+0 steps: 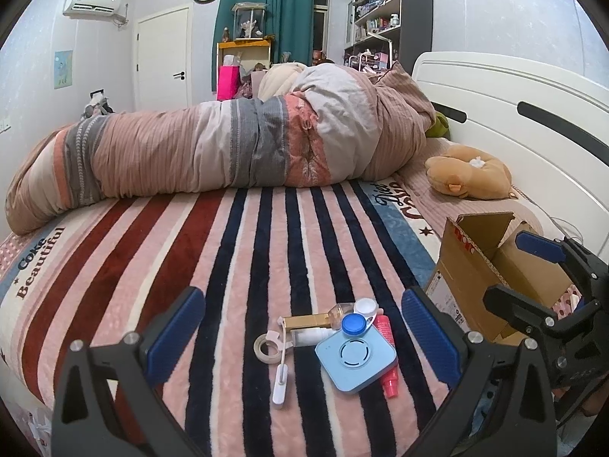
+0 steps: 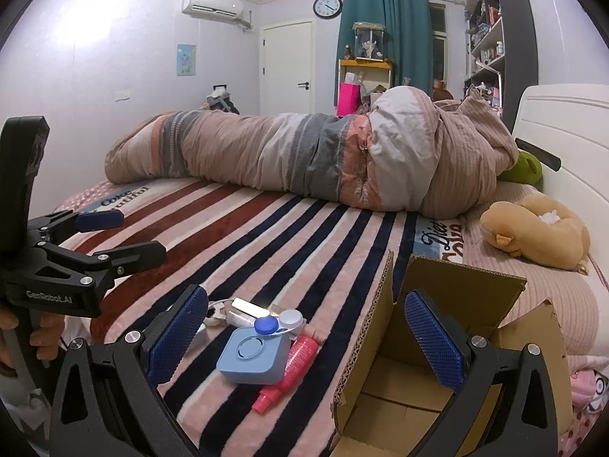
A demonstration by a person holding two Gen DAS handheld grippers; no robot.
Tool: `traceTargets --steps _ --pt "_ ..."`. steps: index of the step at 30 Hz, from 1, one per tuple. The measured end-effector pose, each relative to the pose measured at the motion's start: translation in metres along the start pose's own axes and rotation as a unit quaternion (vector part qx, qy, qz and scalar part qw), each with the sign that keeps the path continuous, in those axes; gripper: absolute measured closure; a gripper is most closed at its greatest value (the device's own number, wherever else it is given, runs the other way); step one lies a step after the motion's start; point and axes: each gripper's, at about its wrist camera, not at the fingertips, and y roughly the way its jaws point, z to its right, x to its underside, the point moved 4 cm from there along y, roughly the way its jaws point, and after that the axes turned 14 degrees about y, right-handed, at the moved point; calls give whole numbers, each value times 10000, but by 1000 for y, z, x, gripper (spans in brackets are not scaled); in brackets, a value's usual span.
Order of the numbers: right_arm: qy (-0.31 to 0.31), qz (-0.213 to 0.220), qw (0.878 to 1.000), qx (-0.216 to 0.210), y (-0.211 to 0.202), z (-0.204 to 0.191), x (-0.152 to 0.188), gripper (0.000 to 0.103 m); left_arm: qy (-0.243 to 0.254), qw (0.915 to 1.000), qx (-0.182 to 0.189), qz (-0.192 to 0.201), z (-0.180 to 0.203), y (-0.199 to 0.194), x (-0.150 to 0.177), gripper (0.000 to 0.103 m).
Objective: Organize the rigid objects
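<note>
So, nothing's picked up yet.
Pile: pale blue square plastic gadget (image 1: 356,360) lying on a pink tube (image 1: 388,350), on the striped bed blanket (image 1: 236,251).
Box: open brown cardboard box (image 2: 384,377) just right of the pile.
Left gripper (image 1: 304,327): spread wide, empty.
Right gripper (image 2: 304,327): also spread, empty.
Tip: I'd take the top gadget first, squarely by its flat sides.

Both tools are alike — the left black-framed two-finger gripper (image 1: 304,337) and the right black-framed two-finger gripper (image 2: 306,337) carry ribbed blue rectangular finger pads (image 1: 430,333) and round silver screws (image 2: 132,336) at the joints. White "GenRobot.AI" lettering (image 2: 49,297) marks the left one's body.
</note>
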Motion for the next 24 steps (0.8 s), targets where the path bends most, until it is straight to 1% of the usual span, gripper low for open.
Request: traceTargets --steps 7,14,18,24 --pt "-14 26 10000 72 0 1 -2 0 0 10000 -38 32 1 -2 -2 0" --pt "38 -55 10000 8 4 1 -5 0 -19 10000 -53 39 -3 -1 -4 0" --pt "24 -101 9999 -97 9 -4 -5 0 -76 10000 -17 50 -6 0 -4 0" --pt "-168 -67 9998 62 8 -11 -3 0 -103 9999 17 111 -8 -1 -2 0"
